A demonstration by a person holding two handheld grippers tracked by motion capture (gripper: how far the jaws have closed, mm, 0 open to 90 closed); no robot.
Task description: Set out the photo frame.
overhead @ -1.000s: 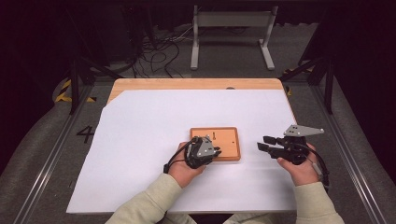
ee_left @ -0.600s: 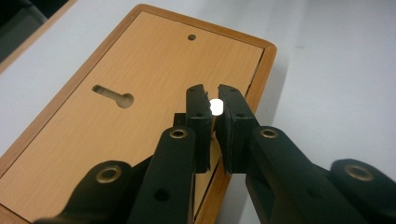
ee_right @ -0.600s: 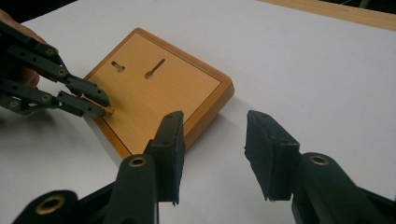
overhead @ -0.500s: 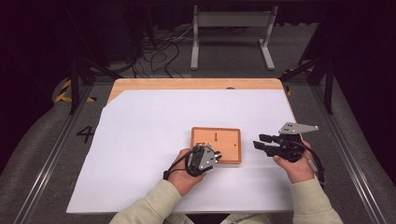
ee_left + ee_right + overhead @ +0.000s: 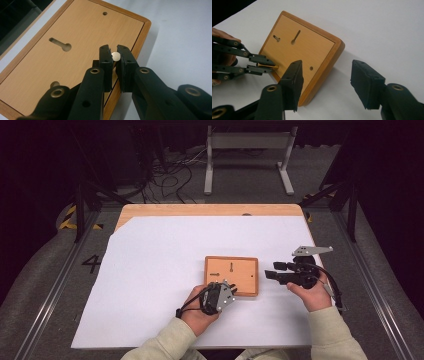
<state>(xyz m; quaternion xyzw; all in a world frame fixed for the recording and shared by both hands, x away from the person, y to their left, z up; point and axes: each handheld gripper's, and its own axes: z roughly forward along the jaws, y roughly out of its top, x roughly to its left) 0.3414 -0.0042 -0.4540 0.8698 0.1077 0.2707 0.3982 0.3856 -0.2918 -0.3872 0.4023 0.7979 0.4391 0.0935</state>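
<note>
A light-brown wooden board (image 5: 231,275) with a darker rim lies on white paper (image 5: 160,265); both hand-held grippers are black.

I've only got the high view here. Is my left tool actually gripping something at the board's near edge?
Observer: Yes. The left tool is shut on a small brass-coloured pin over the wooden board, at its rim.
Operator: And the right tool?
Observer: The right tool has just been opening. Its jaws stand wide with nothing between them, and the board's corner is ahead.
Operator: Any hole on that side?
Observer: A small round hole, close to the edge facing the right tool.
</note>
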